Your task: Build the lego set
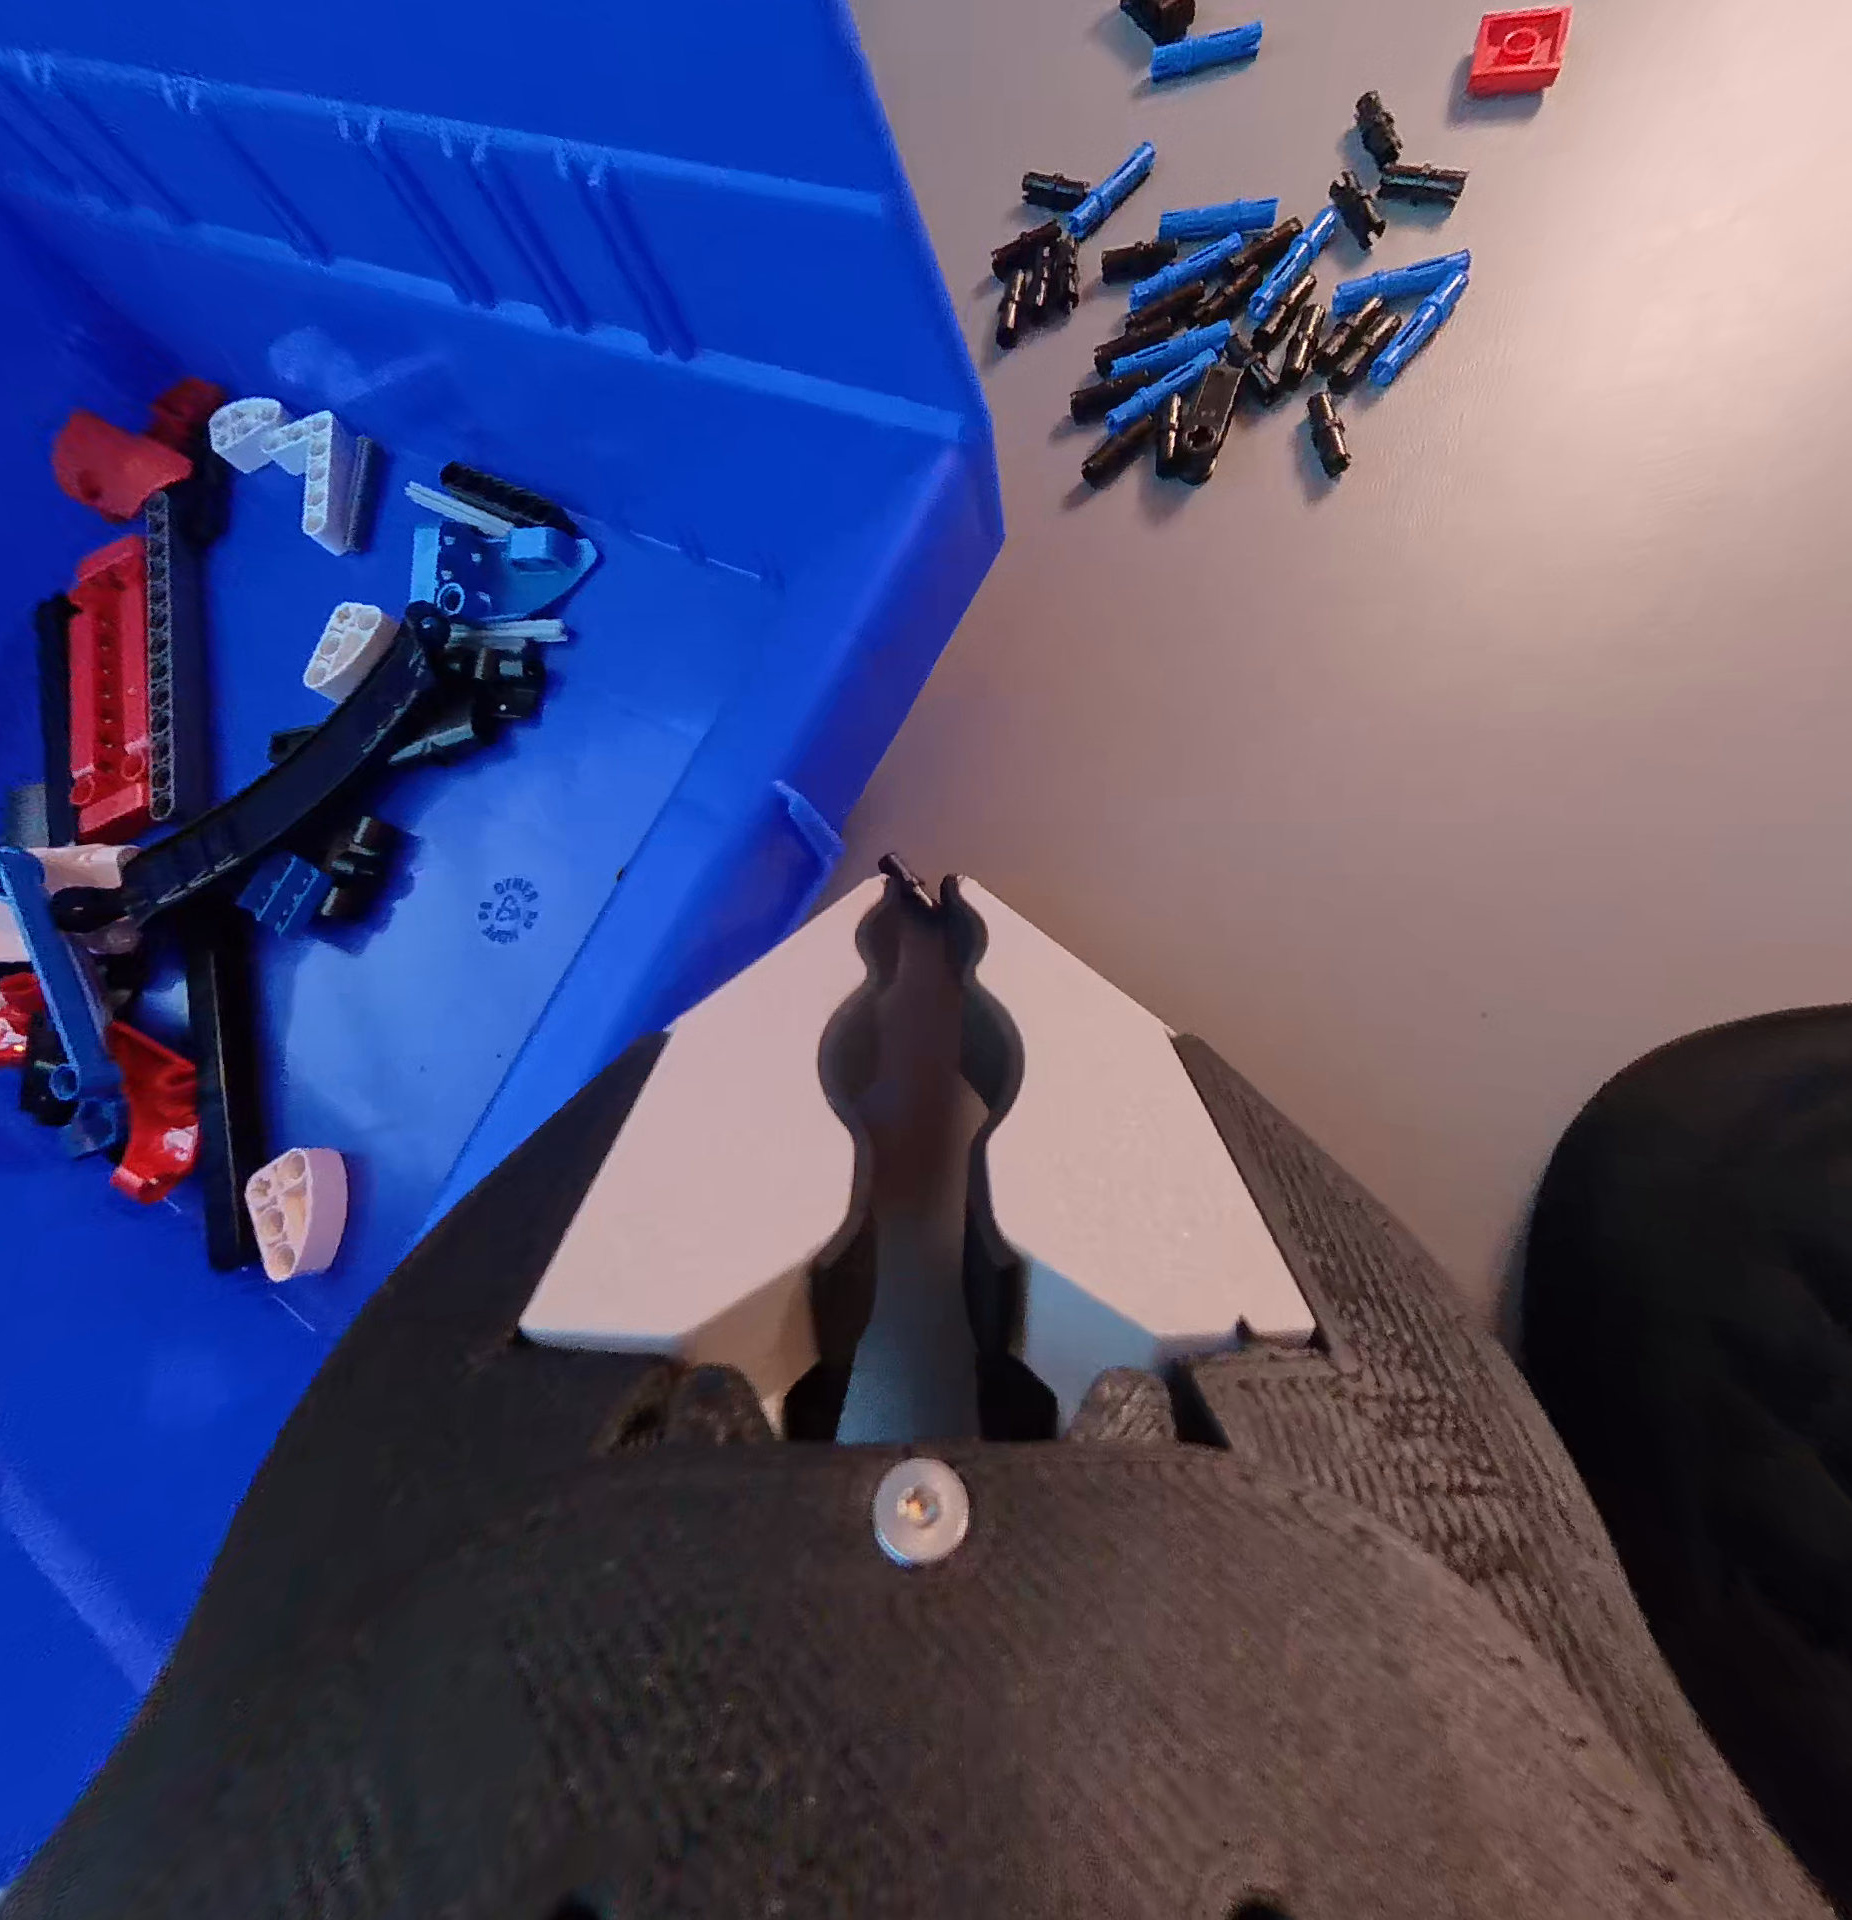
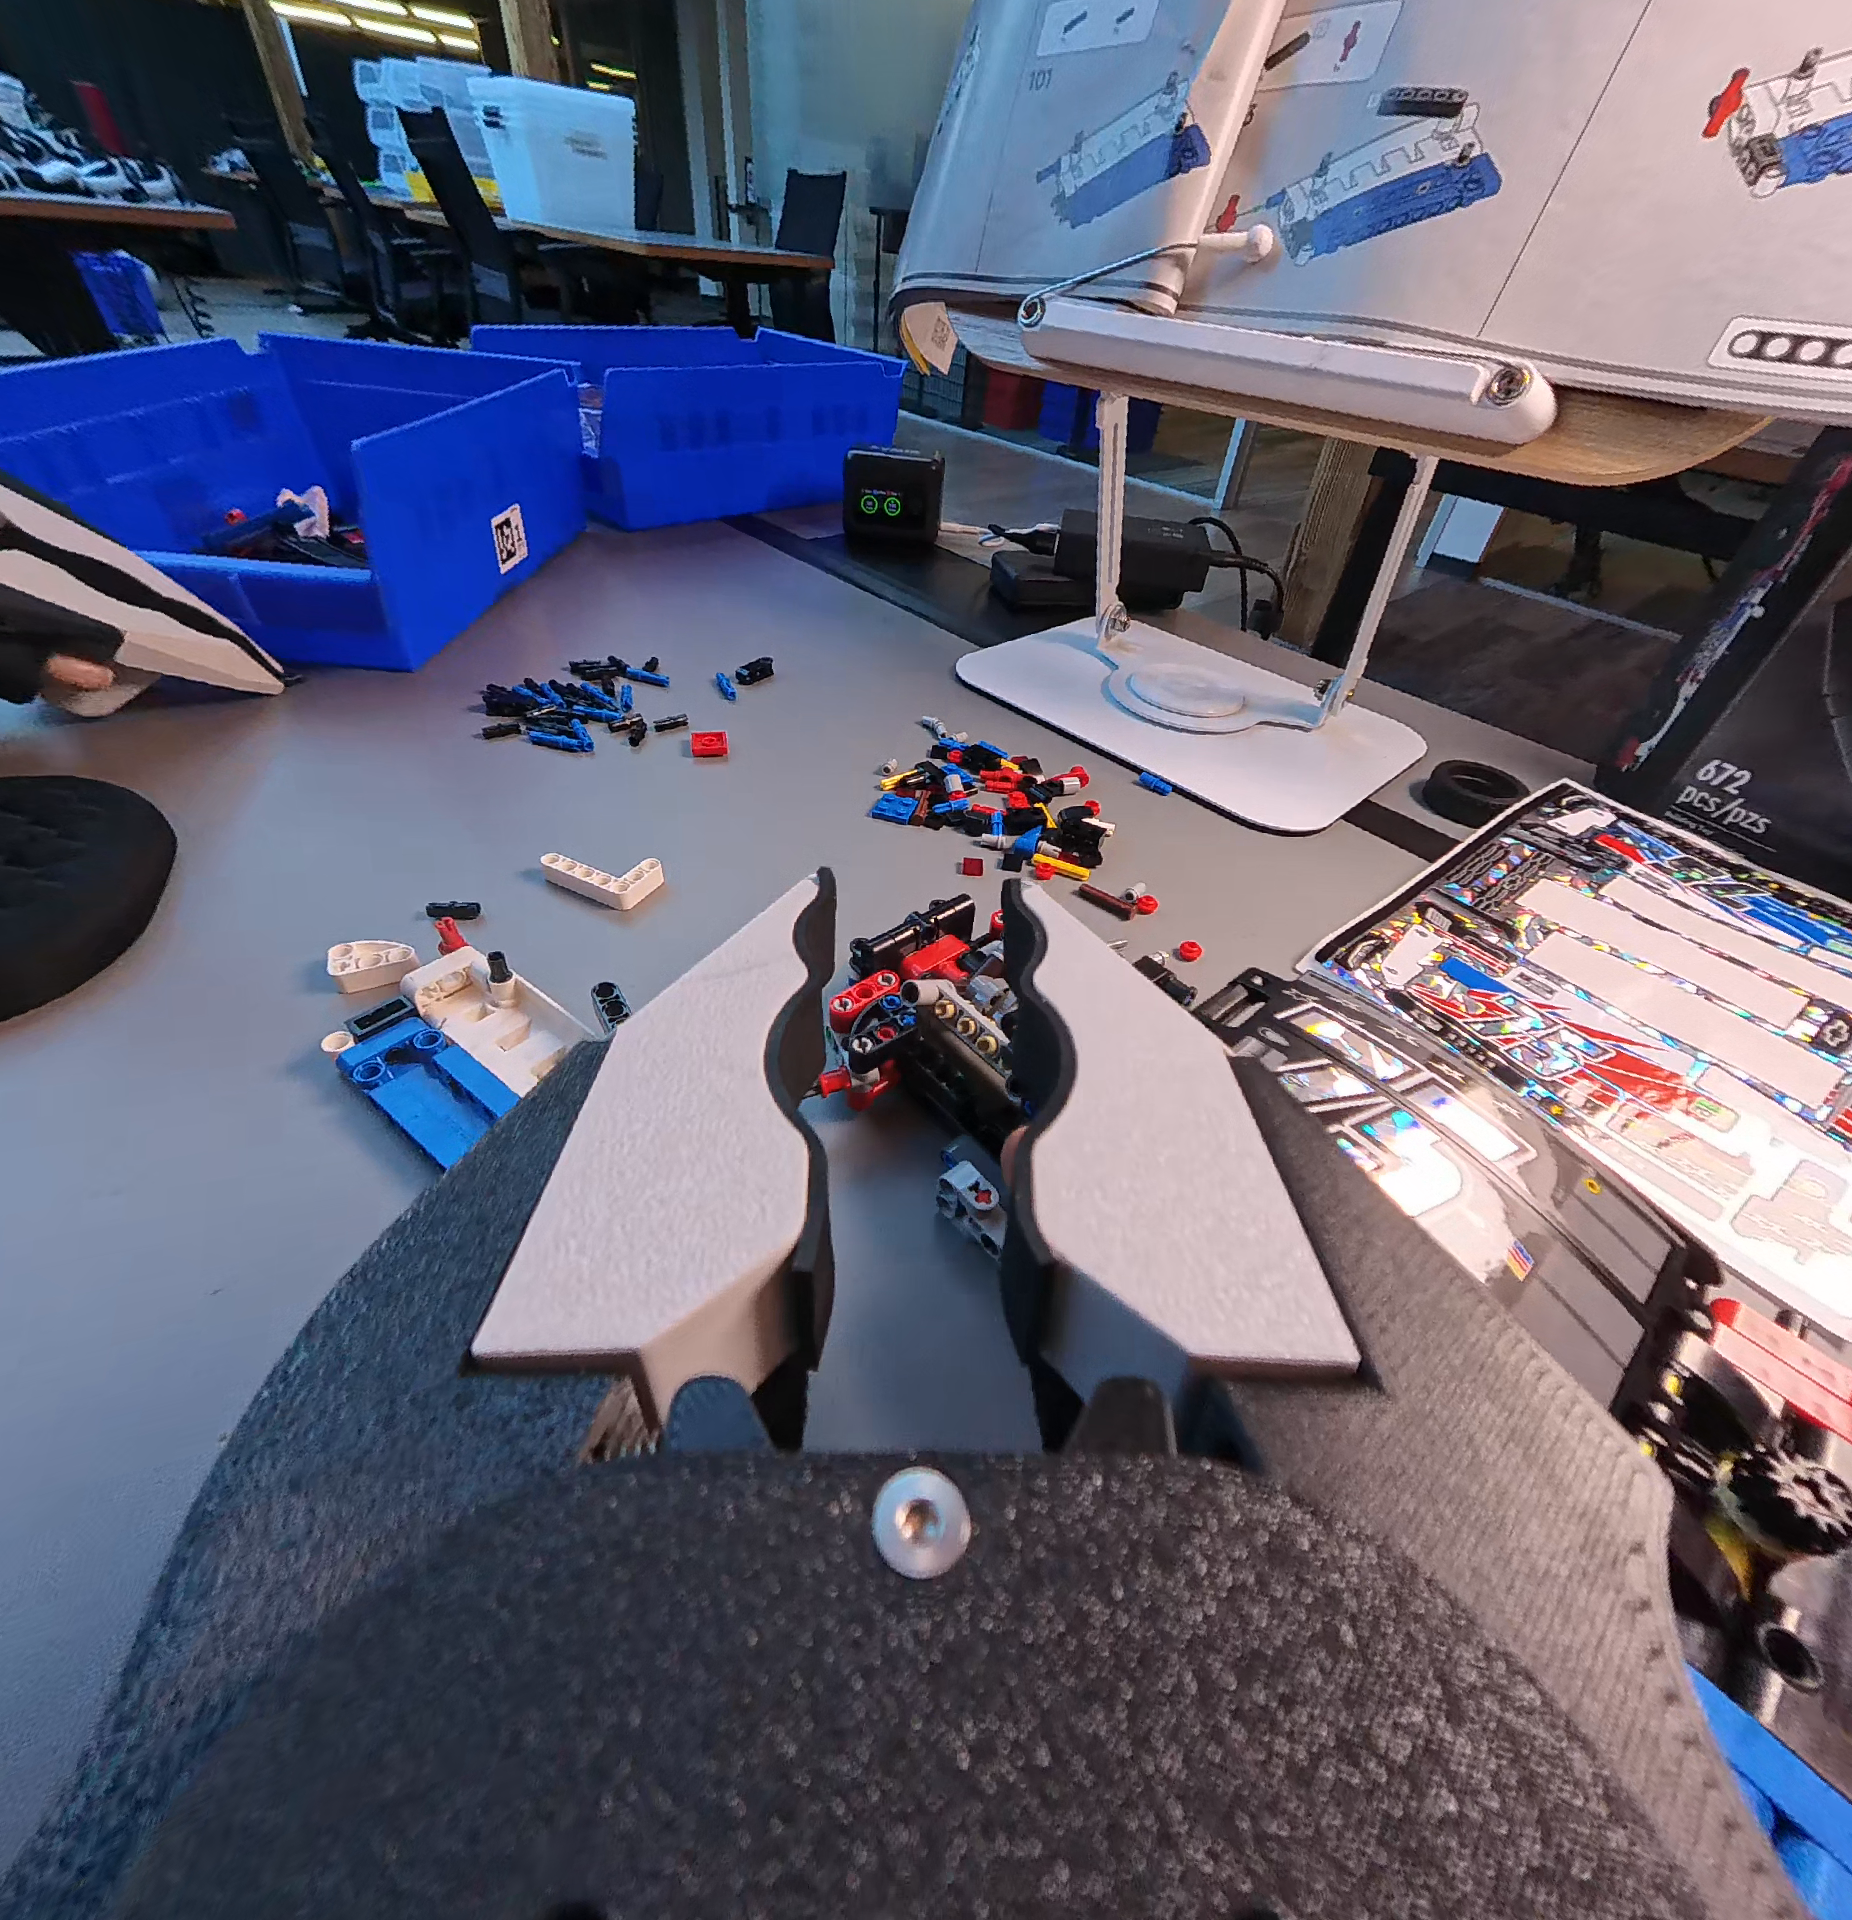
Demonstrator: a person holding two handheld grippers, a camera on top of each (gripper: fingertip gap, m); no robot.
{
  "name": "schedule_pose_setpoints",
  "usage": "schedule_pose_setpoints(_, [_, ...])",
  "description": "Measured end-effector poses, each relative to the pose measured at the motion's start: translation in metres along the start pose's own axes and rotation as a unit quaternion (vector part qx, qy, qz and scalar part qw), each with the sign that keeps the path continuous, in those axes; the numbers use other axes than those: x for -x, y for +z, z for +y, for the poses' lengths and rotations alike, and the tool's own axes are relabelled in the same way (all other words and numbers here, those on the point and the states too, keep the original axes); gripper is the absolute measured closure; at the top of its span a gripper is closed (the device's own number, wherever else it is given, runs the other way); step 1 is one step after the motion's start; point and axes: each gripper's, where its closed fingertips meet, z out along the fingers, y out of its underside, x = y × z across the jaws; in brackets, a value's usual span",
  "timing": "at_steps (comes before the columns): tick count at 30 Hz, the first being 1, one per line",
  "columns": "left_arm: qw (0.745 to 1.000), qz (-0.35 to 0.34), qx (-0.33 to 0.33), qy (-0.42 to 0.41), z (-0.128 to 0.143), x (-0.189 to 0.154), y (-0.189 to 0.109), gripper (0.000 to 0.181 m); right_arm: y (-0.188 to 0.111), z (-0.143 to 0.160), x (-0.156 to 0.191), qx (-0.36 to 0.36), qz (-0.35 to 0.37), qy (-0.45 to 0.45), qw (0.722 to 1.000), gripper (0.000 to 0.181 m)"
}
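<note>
Left wrist view shows my left hand-held gripper (image 1: 922,891) pinching 1 black pin (image 1: 904,876) at its tips beside the blue bin (image 1: 693,436), while my right hand-held gripper (image 2: 917,914), parted wide, frames the half-built model (image 2: 927,1023) on the desk (image 2: 226,1143).

Dim warm light, fisheye-bent edges, blurred foreground, foil glare

A shared workshop or lab: long work tables (image 2: 631,244), office chairs (image 2: 454,223), stacked storage boxes (image 2: 553,145) and blue parts bins (image 2: 465,488).
</note>
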Motion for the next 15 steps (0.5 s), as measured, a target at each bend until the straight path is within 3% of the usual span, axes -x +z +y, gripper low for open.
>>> schedule_pose_setpoints(1, [1.000, 0.009, -0.003, 0.013, -0.001, -0.004, 0.000, 0.180, 0.000, 0.000, 0.000, -0.001, 0.000, -0.001, 1.000, 0.152])
schedule_pose_setpoints(4, [0.994, 0.090, -0.059, 0.036, -0.018, -0.035, -0.011, 0.179, -0.002, -0.005, 0.004, -0.011, -0.008, 0.000, 1.000, 0.151])
schedule_pose_setpoints(7, [0.966, 0.207, -0.151, 0.046, -0.054, -0.079, -0.036, 0.180, -0.002, -0.015, 0.024, -0.034, -0.049, -0.015, 0.998, 0.151])
schedule_pose_setpoints(11, [0.887, 0.355, -0.279, 0.103, -0.103, -0.146, -0.087, 0.180, -0.004, -0.027, 0.080, -0.054, -0.163, -0.027, 0.985, 0.151])
schedule_pose_setpoints(15, [0.817, 0.417, -0.334, 0.218, -0.121, -0.213, -0.114, 0.180, -0.008, -0.028, 0.141, -0.038, -0.285, -0.025, 0.957, 0.151])
